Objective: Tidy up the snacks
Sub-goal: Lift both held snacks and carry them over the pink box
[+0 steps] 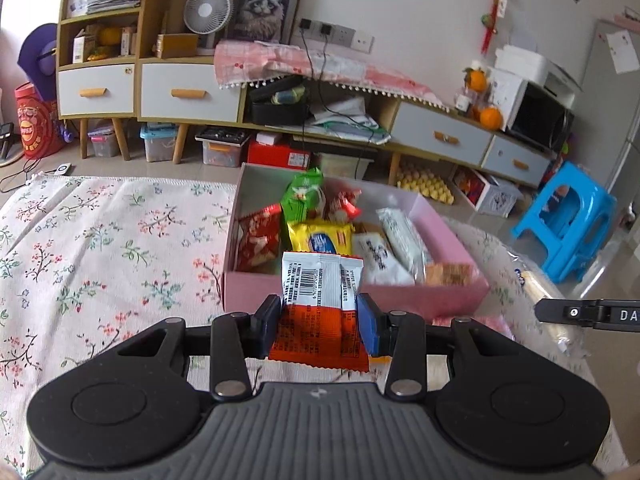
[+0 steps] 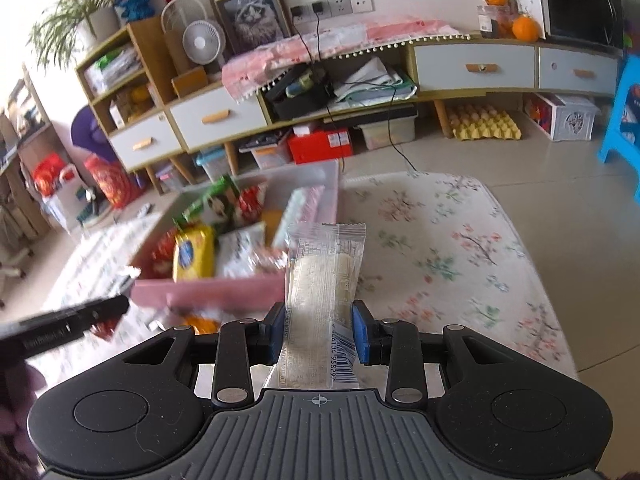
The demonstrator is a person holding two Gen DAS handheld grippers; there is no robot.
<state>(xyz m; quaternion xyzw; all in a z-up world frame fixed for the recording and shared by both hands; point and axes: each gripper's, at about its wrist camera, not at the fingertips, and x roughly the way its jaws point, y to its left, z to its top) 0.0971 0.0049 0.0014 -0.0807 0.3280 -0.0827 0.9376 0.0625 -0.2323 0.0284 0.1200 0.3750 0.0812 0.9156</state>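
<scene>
Left gripper (image 1: 319, 322) has its blue pads closed on an orange-and-white packet (image 1: 320, 304), which stands upright just before the near wall of the pink box (image 1: 440, 300) at 12 o'clock. Right gripper (image 2: 319, 330) is closed in the same way on a clear wafer packet (image 2: 322, 280), held upright over the floral cloth (image 2: 460, 248), with the box at 10 o'clock from it. Inside the box lie a yellow bag (image 1: 320, 236), a green bag (image 1: 302, 196), a red bag (image 1: 258, 240) and white packets (image 1: 396, 236).
</scene>
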